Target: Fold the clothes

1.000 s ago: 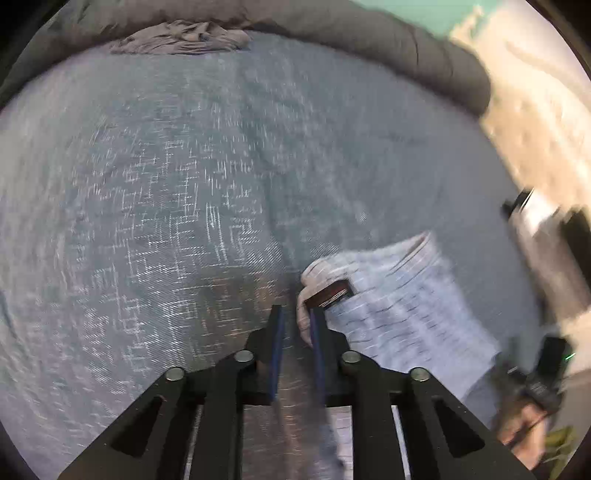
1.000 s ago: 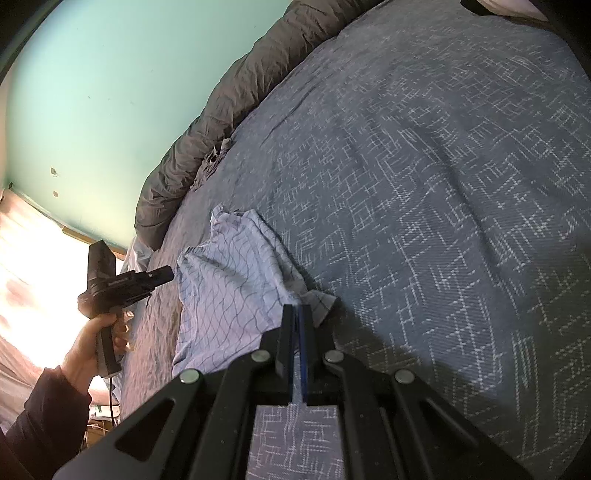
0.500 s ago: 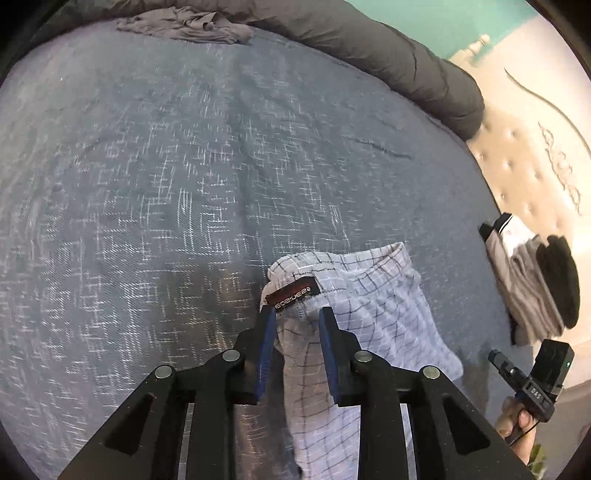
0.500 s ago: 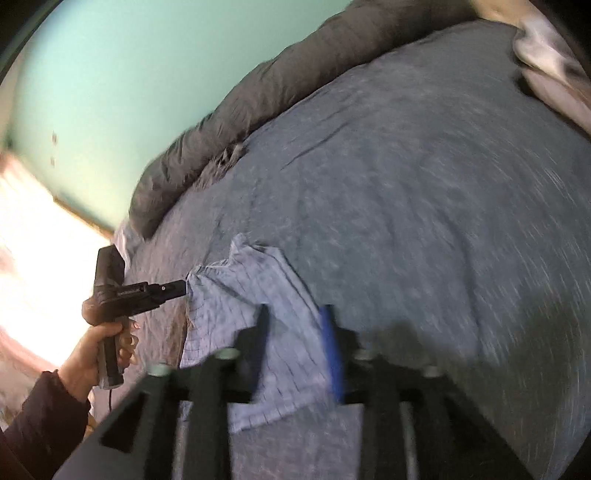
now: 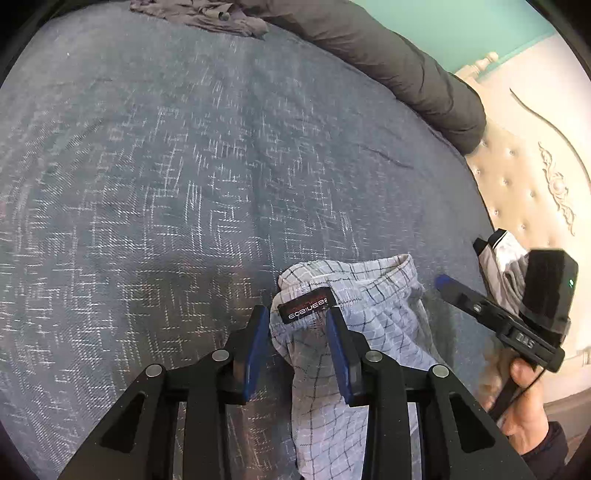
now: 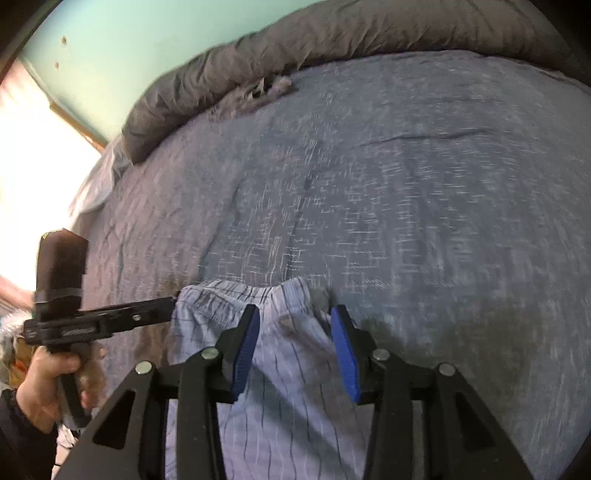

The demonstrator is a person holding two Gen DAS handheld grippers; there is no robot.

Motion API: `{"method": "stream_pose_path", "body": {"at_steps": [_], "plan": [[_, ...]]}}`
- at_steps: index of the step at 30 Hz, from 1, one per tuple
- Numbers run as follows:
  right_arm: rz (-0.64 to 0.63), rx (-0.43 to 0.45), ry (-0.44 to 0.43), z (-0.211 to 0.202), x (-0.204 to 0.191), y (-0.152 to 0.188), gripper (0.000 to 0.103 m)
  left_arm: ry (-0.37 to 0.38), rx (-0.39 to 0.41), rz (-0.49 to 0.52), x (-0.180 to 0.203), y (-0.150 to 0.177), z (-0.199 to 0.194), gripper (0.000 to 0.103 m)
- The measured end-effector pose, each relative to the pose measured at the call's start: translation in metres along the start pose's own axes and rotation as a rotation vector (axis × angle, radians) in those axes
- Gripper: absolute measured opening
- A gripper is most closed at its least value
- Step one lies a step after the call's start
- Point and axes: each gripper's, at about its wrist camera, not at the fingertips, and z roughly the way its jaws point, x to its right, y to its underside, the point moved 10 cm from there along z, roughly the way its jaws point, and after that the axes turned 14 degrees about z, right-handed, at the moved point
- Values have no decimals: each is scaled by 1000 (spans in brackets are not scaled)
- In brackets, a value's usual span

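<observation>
Pale blue checked shorts (image 5: 369, 317) lie on the blue patterned bedspread (image 5: 166, 184). My left gripper (image 5: 297, 321) straddles the waistband corner with the black label (image 5: 304, 304). Its jaws are opening, the bunched cloth sits between them, and a gap shows at the left pad. In the right wrist view the shorts (image 6: 280, 369) lie under my right gripper (image 6: 295, 321). Those jaws are opening too, wide apart above the waistband without pressing it. A hand (image 5: 524, 406) holds the right gripper (image 5: 443, 284) beside the shorts. The left gripper (image 6: 171, 302) shows at the waistband's left end.
A rolled dark grey duvet (image 5: 388, 62) runs along the bed's far side, with a crumpled grey garment (image 5: 199, 14) next to it. A small pile of clothes (image 5: 502, 266) lies by the cream padded headboard (image 5: 535, 166). A teal wall (image 6: 129, 44) stands beyond the duvet (image 6: 295, 48).
My right gripper opened from shut, let go of the shorts' corner and swung across to the waistband. My left gripper's jaws widened around the labelled corner.
</observation>
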Motion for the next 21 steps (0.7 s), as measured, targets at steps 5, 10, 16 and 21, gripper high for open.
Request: {"method": "stream_pose_path", "body": {"at_steps": [5,10,16,21], "plan": [[-7,-18,7,18,4,-6,22,-10,-2,67,8,-5,11,4],[-14,-18,27,22,7,-10,8,-9,4,77,3,-9,1,0],[25,27,45,12,24,-26,6,-24,19,58,-8,-6,-11,0],[-11,-14,34,15,18,-20,6,9,25,-3,-12,2,-12,0]]}}
